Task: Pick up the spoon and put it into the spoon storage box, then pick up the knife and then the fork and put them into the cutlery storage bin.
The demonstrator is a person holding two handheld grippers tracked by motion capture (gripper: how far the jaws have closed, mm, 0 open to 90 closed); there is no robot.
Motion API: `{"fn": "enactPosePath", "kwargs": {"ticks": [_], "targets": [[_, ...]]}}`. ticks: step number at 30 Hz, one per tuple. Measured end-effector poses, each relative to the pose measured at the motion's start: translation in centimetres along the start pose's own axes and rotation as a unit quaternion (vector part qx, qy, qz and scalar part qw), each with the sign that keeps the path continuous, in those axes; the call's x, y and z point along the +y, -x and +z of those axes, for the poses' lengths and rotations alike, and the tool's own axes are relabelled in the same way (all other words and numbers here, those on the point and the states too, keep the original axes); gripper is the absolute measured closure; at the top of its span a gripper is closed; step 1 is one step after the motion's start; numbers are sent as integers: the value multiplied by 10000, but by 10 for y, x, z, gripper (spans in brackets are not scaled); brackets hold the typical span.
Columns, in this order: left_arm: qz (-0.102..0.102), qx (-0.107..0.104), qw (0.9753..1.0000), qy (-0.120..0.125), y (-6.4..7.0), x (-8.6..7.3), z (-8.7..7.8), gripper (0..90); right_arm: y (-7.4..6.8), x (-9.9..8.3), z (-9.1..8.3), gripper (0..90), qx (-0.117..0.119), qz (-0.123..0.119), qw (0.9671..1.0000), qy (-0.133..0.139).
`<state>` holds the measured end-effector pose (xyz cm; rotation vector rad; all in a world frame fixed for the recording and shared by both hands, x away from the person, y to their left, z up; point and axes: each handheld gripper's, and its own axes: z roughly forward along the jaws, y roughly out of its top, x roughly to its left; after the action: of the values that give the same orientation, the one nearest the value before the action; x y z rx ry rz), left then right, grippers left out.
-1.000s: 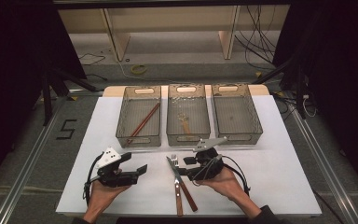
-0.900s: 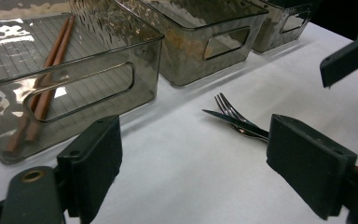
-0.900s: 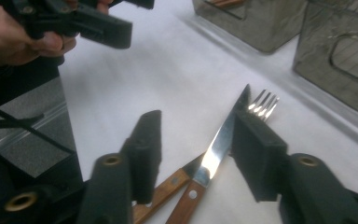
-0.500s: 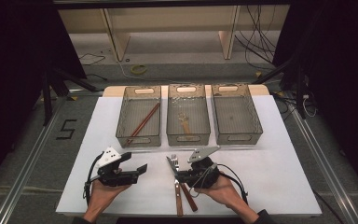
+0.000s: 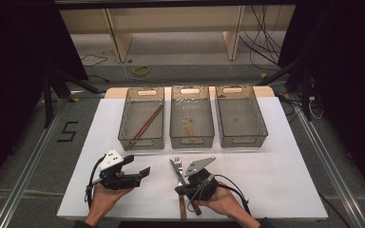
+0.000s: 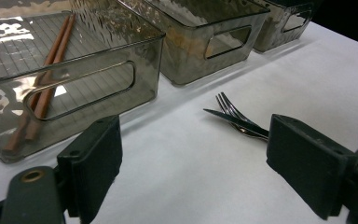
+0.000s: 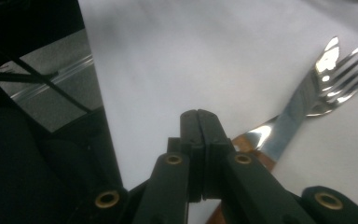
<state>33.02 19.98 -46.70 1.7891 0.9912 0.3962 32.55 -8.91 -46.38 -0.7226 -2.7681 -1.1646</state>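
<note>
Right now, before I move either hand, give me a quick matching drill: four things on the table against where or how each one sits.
Things:
1. chopsticks
2. fork
3. left gripper
4. right gripper

States:
A. jaws pressed together
B. lying in the left bin
C. jaws wide apart
D. on the white table, under the knife

Pairs: 1-B, 2-D, 3-C, 4-A

You have a steel knife (image 5: 176, 171) and fork (image 5: 179, 166) with wooden handles lying crossed on the white table (image 5: 275, 171), tips toward the middle bin (image 5: 192, 137), just below it.
</note>
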Motion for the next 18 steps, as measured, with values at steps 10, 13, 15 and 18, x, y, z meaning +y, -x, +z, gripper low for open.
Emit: {"fn": "enactPosePath", "kwargs": {"ticks": [10, 13, 15, 18], "targets": [[4, 9, 10000, -2, 0, 0, 0, 176, -8, -6, 17, 900, 119, -125, 9994, -310], [0, 8, 10000, 0, 0, 0, 0, 177, -10, -8, 22, 900, 131, -151, 9990, -412], [24, 5, 10000, -17, 0, 0, 0, 177, -11, -9, 24, 900, 148, -203, 9985, -486], [22, 15, 10000, 9, 0, 0, -1, 177, -13, -10, 28, 900, 167, -238, 9982, -534]]}}
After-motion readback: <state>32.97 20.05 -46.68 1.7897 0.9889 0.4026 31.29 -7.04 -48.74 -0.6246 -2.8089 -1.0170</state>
